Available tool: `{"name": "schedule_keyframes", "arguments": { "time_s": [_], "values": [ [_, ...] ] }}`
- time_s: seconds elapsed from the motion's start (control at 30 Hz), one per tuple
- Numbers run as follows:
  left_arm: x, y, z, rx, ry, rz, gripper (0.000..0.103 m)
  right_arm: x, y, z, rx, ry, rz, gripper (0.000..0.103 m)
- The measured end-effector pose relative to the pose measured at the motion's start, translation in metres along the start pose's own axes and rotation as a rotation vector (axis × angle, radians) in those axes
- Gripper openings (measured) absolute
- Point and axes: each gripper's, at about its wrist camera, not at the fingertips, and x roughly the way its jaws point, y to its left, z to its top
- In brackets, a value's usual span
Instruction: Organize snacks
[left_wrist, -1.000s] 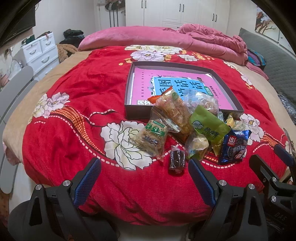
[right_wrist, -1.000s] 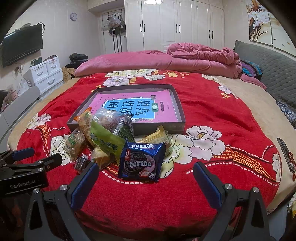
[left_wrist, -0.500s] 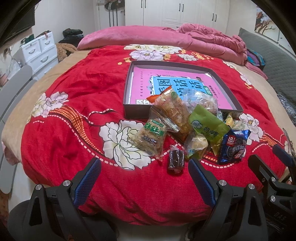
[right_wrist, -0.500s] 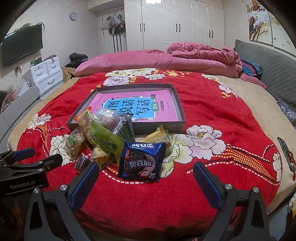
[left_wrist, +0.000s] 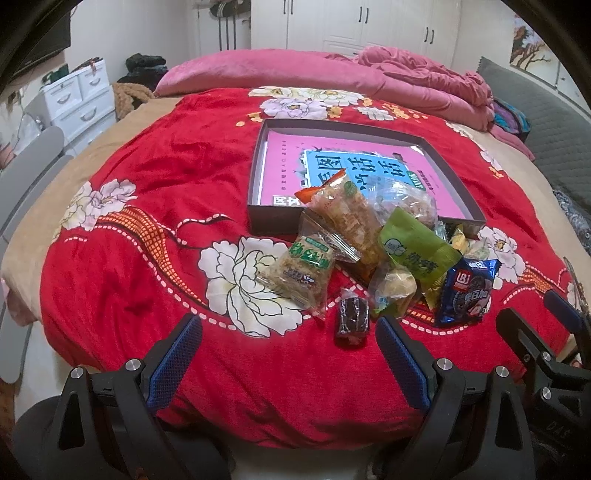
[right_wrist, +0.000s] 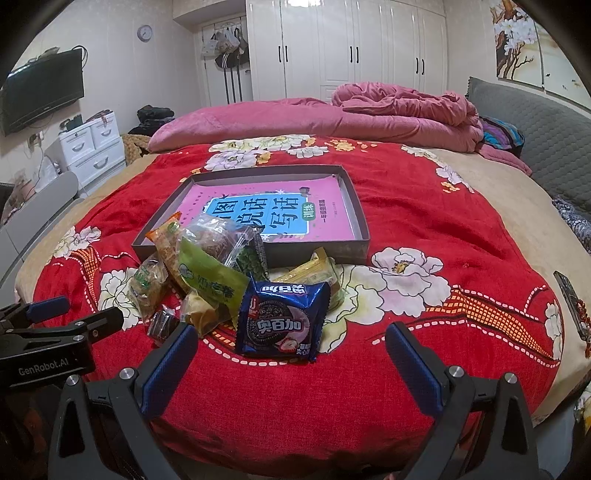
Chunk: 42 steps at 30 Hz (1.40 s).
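Observation:
Several snack packets lie in a pile on the red flowered blanket, in front of a shallow dark box (left_wrist: 273, 218) (right_wrist: 317, 253) that holds a pink and blue book. The pile includes a blue cookie pack (left_wrist: 466, 293) (right_wrist: 282, 319), a green bag (left_wrist: 417, 253) (right_wrist: 208, 275), a clear cracker pack (left_wrist: 304, 267), an orange-topped pack (left_wrist: 343, 218) and a small dark cake (left_wrist: 351, 319). My left gripper (left_wrist: 290, 341) is open and empty, at the bed's near edge below the pile. My right gripper (right_wrist: 291, 354) is open and empty, just in front of the blue cookie pack.
A pink duvet (right_wrist: 402, 107) is heaped at the far end of the bed. A white drawer unit (right_wrist: 92, 147) and a wall television (right_wrist: 42, 94) stand at the left. A remote (right_wrist: 570, 299) lies at the bed's right edge. A grey headboard (right_wrist: 546, 136) is at the right.
Both views have shifted very slightly. The snacks and the box have not moved, and both grippers stay open.

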Motion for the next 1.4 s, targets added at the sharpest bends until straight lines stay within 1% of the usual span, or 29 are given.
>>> {"name": "schedule_keyframes", "arguments": {
  "time_s": [0.3,0.63,0.9,1.07,1.4],
  "values": [
    [0.006,0.006,-0.001,-0.013,0.02,-0.022,0.095,0.005,-0.004,-0.001,0.015,0.014,0.007,0.102],
    [0.024,0.032,0.001,-0.079,0.061,-0.036,0.095,0.015,-0.007,0.0,0.037,0.037,0.01,0.102],
    [0.04,0.036,0.013,-0.06,0.067,-0.073,0.095,0.025,-0.007,0.002,0.05,0.062,0.021,0.102],
    [0.047,0.03,0.024,-0.04,0.054,-0.075,0.095,0.033,-0.011,0.004,0.069,0.074,0.009,0.102],
    [0.066,0.03,0.034,-0.045,0.076,-0.067,0.095,0.053,-0.011,0.006,0.111,0.117,-0.019,0.102]
  ]
}}
